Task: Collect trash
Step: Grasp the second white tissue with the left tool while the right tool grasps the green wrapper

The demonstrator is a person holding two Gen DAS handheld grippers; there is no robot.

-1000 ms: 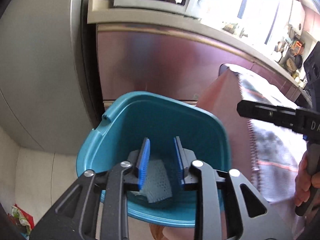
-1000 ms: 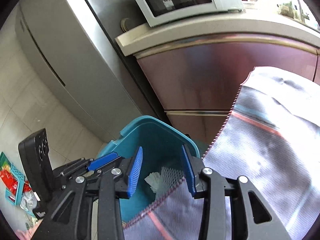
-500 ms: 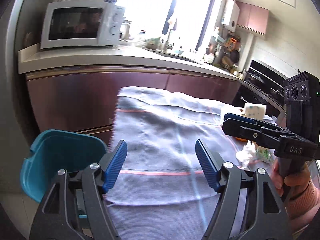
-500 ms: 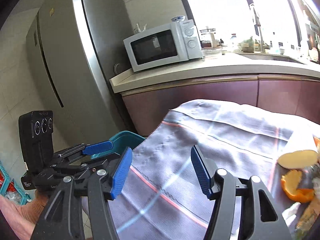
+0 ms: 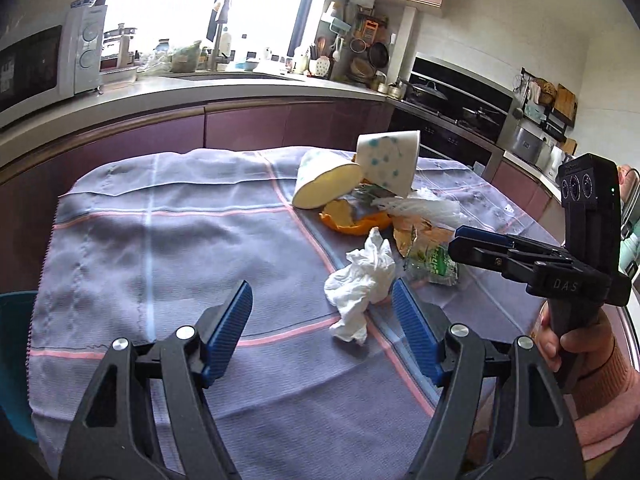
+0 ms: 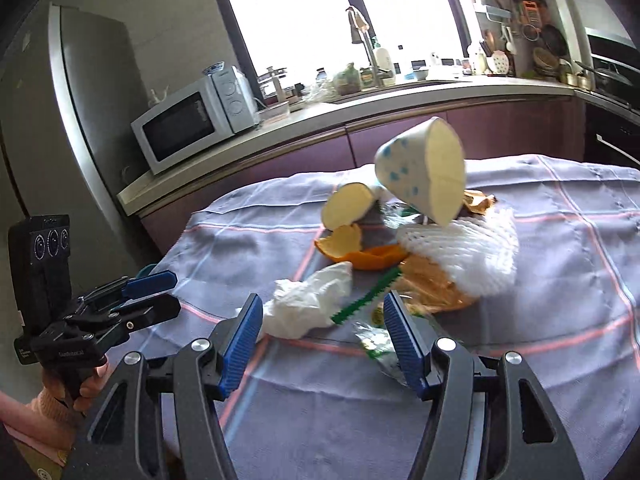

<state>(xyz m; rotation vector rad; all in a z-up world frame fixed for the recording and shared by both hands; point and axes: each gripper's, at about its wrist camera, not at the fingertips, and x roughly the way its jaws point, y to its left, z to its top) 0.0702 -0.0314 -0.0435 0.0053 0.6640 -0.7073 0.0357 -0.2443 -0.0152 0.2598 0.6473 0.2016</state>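
Note:
Trash lies in a heap on the table's lilac checked cloth point(image 5: 180, 248): a crumpled white tissue point(image 5: 360, 280) point(image 6: 308, 300), orange peel point(image 5: 352, 220) point(image 6: 360, 252), two crushed spotted paper cups point(image 5: 388, 160) point(image 6: 424, 172), a white foam net point(image 6: 464, 256), and green-printed wrappers point(image 5: 432, 264) point(image 6: 376, 340). My left gripper point(image 5: 322, 332) is open and empty, the tissue just ahead between its fingertips. My right gripper point(image 6: 322, 340) is open and empty just before the tissue and wrapper. The teal bin point(image 5: 14, 360) shows at the table's left edge.
A kitchen counter point(image 5: 240, 84) with a microwave point(image 6: 192, 124), sink tap and bottles runs behind the table. A tall fridge point(image 6: 72, 120) stands at the left. An oven and hob point(image 5: 452, 112) are at the far right.
Both grippers have swung right from the teal bin to the table and now face the trash heap. The left gripper opened wider.

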